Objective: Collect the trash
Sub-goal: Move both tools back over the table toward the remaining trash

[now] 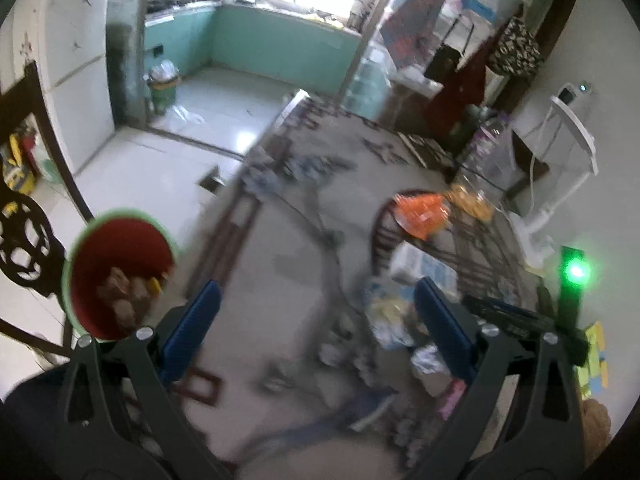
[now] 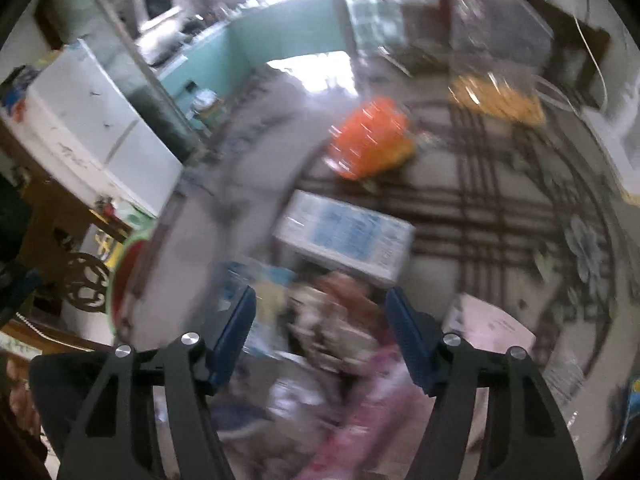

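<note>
Glossy orange wrapper (image 1: 420, 212); patterned cloth tablecloth (image 1: 280, 280).

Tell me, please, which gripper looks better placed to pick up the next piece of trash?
Probably the right gripper: it is open with crumpled wrappers lying between its fingers. The left gripper, also open, frames mostly bare tablecloth, nearer the red bin. Both views are blurred.

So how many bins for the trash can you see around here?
2. A red bin with a green rim stands beside the table's left edge; a green bin stands in the kitchen beyond. Others may be hidden.
</note>
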Demonstrator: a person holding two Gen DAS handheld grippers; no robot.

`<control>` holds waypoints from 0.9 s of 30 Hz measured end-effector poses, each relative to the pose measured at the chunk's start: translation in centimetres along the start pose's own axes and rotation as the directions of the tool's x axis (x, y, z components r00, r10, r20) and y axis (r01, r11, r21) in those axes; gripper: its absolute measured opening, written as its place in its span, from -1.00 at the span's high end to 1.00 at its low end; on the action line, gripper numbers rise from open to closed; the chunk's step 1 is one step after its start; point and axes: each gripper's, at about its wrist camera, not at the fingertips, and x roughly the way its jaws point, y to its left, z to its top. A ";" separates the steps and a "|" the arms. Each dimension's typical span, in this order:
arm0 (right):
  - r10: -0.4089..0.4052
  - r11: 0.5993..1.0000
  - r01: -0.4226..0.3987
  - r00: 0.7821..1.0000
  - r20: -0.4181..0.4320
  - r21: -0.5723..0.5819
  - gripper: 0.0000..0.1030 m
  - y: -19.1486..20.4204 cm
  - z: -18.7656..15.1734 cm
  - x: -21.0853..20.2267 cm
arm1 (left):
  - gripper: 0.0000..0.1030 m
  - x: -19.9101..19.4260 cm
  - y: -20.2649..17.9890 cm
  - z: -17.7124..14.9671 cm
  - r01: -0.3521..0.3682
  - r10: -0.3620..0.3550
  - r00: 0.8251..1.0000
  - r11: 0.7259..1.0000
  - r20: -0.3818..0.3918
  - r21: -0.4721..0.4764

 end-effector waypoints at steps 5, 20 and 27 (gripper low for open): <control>0.031 0.999 -0.032 0.996 -0.085 -0.013 -0.29 -0.2 -0.8 2.6 | -0.85 1.6 -1.1 -1.4 0.020 -0.022 0.998 0.999 -0.053 -0.031; 0.161 0.986 -0.161 0.987 0.014 0.035 0.29 -1.8 -0.1 0.4 | -0.85 10.5 -3.9 -3.2 0.036 -0.028 0.973 0.999 -0.228 0.030; 0.147 0.984 -0.154 0.986 0.078 0.092 0.27 -3.7 0.7 -2.1 | -0.85 15.5 -6.4 -3.8 0.099 -0.065 0.965 0.987 -0.252 0.123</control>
